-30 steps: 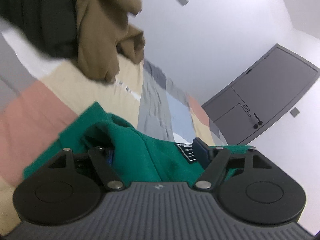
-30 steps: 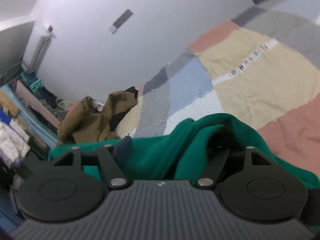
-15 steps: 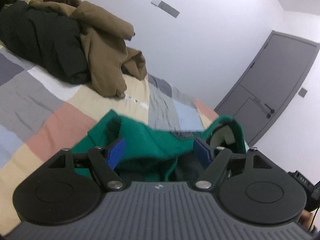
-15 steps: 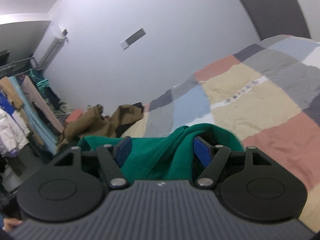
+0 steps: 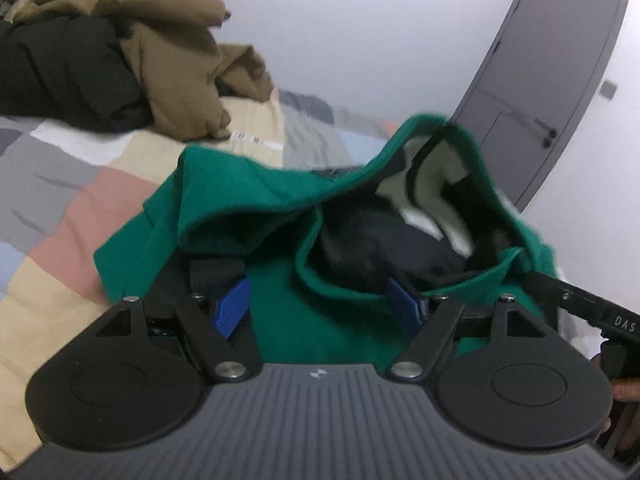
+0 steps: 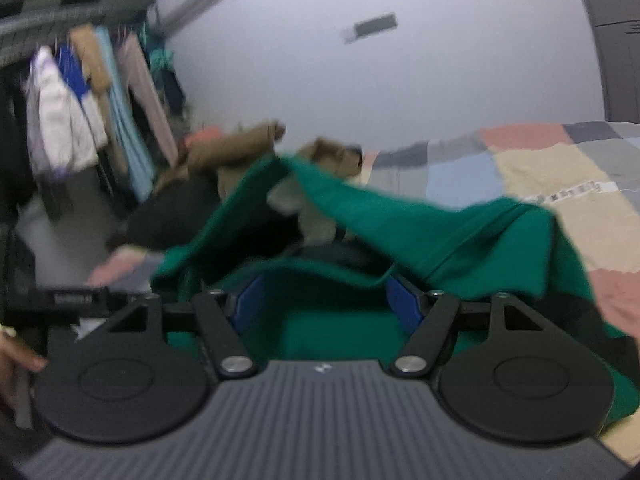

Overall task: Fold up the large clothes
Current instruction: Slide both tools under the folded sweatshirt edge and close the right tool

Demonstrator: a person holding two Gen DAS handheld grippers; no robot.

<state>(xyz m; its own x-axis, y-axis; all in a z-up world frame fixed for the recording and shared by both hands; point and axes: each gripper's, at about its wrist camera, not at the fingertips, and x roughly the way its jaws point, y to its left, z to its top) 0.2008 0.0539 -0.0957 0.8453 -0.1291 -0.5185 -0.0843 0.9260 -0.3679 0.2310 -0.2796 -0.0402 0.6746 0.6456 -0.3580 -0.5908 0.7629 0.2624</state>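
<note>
1. Green garment [image 5: 288, 196] hangs bunched between our two grippers, lifted above the patchwork bed cover [image 5: 60, 184], its dark lining and a pale inner patch showing through the open neck.
2. Our left gripper [image 5: 318, 304] has its blue pads [image 5: 232, 306] standing wide, with green cloth filling the space between them; we cannot tell whether the pads press on the fabric or merely frame it.
3. Our right gripper [image 6: 322, 302] likewise shows its blue pads [image 6: 404, 304] set apart, a fold of the green garment [image 6: 420, 232] draped over and between them; we cannot tell whether the grip is firm.
4. Beyond the garment, toward the far end of the bed, a brown garment [image 5: 172, 60] lies heaped on a black one [image 5: 60, 76].
5. A grey door [image 5: 560, 68] stands in the white wall past the bed's far corner.
6. In the right wrist view, clothes [image 6: 72, 112] hang on a rail at the left, and the picture is blurred.
</note>
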